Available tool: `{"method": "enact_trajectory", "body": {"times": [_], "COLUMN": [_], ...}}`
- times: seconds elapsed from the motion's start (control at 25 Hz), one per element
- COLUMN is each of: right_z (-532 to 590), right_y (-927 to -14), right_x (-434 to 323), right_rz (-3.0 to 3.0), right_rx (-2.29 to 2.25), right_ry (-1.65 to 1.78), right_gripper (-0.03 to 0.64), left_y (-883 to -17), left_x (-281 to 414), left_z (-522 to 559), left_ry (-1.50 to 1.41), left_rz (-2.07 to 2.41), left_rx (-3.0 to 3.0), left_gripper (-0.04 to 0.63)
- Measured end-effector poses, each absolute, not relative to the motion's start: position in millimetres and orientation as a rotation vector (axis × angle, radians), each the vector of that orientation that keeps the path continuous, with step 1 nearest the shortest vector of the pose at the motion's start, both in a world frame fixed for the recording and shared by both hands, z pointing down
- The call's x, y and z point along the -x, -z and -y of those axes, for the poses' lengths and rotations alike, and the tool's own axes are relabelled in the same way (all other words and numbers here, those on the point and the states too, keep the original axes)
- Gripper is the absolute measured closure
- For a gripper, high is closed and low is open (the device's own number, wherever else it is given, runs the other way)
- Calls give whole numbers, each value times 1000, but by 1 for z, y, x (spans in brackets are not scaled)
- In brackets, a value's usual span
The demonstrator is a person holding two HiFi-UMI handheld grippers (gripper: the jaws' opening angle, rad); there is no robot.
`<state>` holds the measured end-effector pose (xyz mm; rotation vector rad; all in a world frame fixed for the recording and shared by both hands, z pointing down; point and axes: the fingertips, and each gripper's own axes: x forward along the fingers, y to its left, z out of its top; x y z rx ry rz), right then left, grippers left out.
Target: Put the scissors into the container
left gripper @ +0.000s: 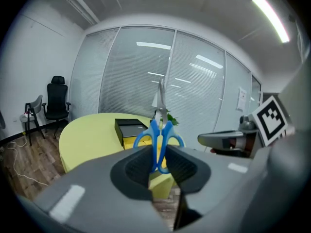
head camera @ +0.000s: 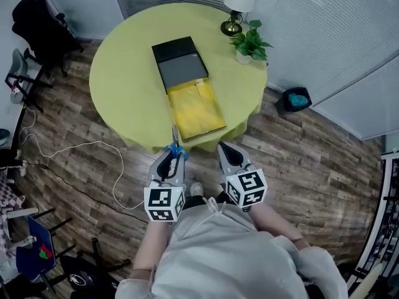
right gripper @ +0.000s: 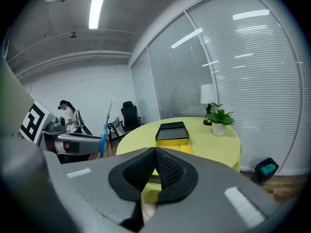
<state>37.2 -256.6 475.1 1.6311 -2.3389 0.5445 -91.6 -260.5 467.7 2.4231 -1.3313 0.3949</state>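
My left gripper point(head camera: 172, 157) is shut on a pair of blue-handled scissors point(head camera: 175, 143), below the near edge of the round table. The handles point(left gripper: 159, 140) sit between its pads and the closed blades point up and forward. The container point(head camera: 181, 61) is a black box in the middle of the table, with a yellow tray point(head camera: 195, 108) pulled out toward me. It lies ahead of both grippers point(left gripper: 129, 128) point(right gripper: 172, 130). My right gripper point(head camera: 223, 147) is beside the left one, its jaws point(right gripper: 155, 154) shut with nothing between them. The scissors point(right gripper: 104, 135) show at its left.
The yellow-green table point(head camera: 124, 86) carries a lamp point(head camera: 237, 5) and a potted plant point(head camera: 249, 42) at its far right. A black office chair point(head camera: 43, 30) stands far left, a white cable point(head camera: 75, 148) lies on the wood floor, and a small bin point(head camera: 296, 98) sits right.
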Motion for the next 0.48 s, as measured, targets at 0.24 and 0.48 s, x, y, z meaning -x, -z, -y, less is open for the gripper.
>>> {"method": "enact_trajectory", "body": {"times": [0.24, 0.48], "right_z": [291, 334], "right_y": [-485, -486], "right_x": [-44, -55], "right_rz": [2322, 2361], "right_rx": [-1613, -1544], "right_ry": [-552, -533], "right_gripper": [617, 618], "left_y": [-486, -500], "left_x": [82, 62], "left_z": [295, 329], "left_ry": [-423, -459], "left_rz": [1302, 1308], "left_rx": [-2376, -2320], "left_gripper": [511, 511]}}
